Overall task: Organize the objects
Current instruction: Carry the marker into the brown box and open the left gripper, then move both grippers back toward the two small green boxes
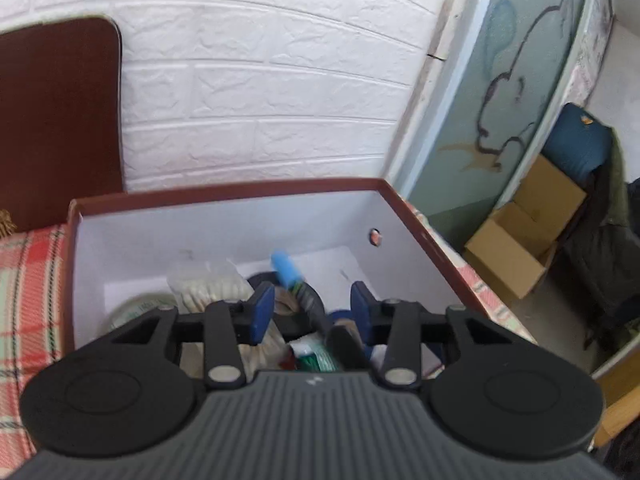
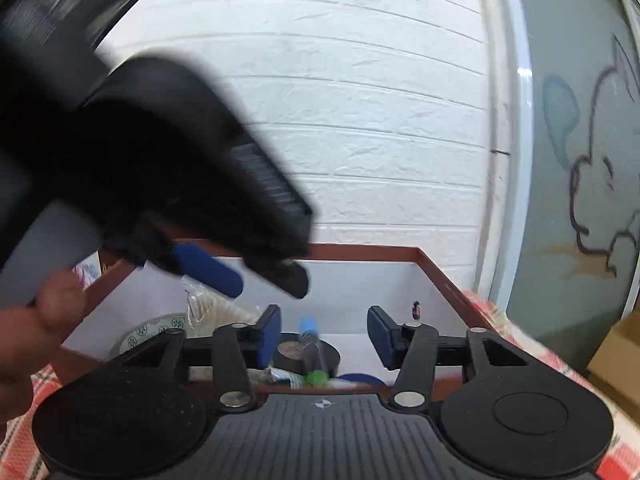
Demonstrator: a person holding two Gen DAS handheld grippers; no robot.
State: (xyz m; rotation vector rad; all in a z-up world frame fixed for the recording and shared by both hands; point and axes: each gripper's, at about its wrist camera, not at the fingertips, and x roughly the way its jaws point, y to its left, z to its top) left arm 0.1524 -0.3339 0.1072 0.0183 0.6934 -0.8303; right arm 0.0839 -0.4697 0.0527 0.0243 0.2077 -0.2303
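Note:
An open box (image 1: 224, 190) with a brown rim and white inside holds a bag of cotton swabs (image 1: 208, 284), a black tape roll (image 1: 308, 296), a blue-capped marker (image 1: 286, 270), a green-and-white tube (image 1: 316, 356) and a round patterned lid (image 1: 140, 304). My left gripper (image 1: 311, 312) hovers over the box, open, with nothing pressed between its blue pads. In the right wrist view, my right gripper (image 2: 325, 334) is open at the near rim of the box (image 2: 360, 250), with the marker (image 2: 309, 336) and tape roll (image 2: 324, 356) beyond the gap. The left gripper (image 2: 268, 286) shows blurred at upper left, held by a hand (image 2: 40, 320).
The box sits on a red plaid cloth (image 1: 28, 280). A dark brown board (image 1: 56, 120) leans on the white brick wall (image 1: 260, 100) behind it. To the right are a glass door with a cartoon drawing (image 1: 500, 100) and cardboard boxes (image 1: 520, 240) on the floor.

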